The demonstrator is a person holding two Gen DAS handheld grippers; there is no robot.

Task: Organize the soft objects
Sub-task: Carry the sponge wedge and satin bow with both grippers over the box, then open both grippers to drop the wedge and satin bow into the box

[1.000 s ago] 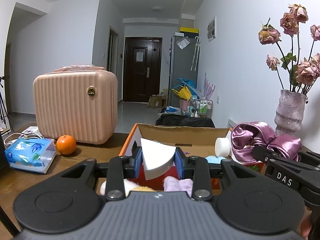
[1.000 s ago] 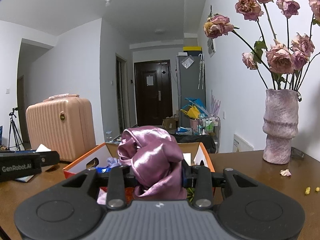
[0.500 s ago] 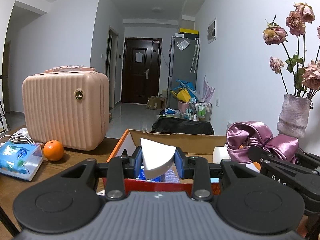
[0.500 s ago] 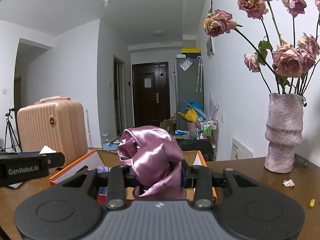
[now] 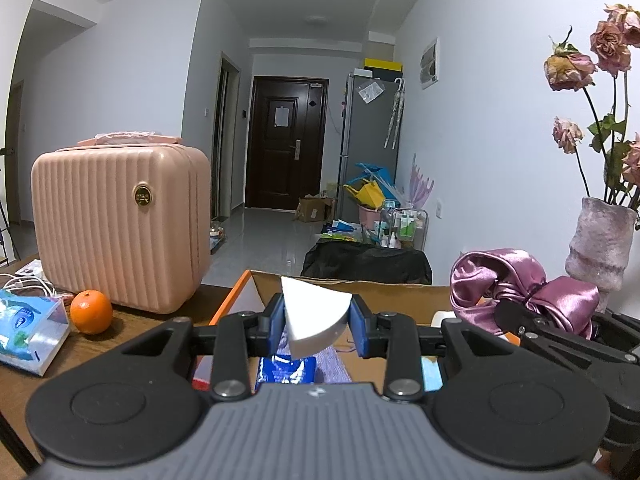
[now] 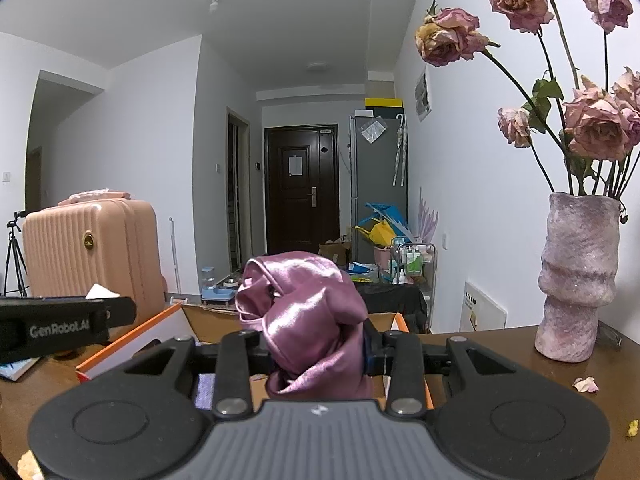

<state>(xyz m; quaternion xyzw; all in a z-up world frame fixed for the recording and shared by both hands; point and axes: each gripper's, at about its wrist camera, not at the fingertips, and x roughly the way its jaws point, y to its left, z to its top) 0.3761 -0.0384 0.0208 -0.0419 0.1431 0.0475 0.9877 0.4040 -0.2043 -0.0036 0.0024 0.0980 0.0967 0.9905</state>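
Two grippers are in view, and we find each one clamped on a soft item above an open cardboard box (image 5: 360,286) with orange edges that stands on a brown wooden table (image 6: 520,364). We see the left gripper (image 5: 317,322) pinching a white wedge-shaped sponge (image 5: 314,318) between its blue pads (image 5: 277,322), with the sponge's point upward and its curved edge toward the right; it hangs over the near part of the box. We see the right gripper (image 6: 318,344) clenched on a bundle of shiny purple satin cloth (image 6: 308,320), which bulges above and below the jaws and hides the pads almost completely. In the left wrist view the same cloth (image 5: 516,284) appears at the right, beside the box's far right corner. Inside the box we make out a blue printed packet (image 5: 286,368) and a lilac fabric piece (image 5: 332,364) below the sponge. To the left of the box stand a pink ribbed case (image 5: 120,228), an orange (image 5: 91,312) just in front of it, and a blue tissue pack (image 5: 28,330) nearer the table edge. To the right a rough pink vase (image 6: 576,280) holds dried roses (image 6: 596,128), with fallen petals (image 6: 585,384) on the table near its base
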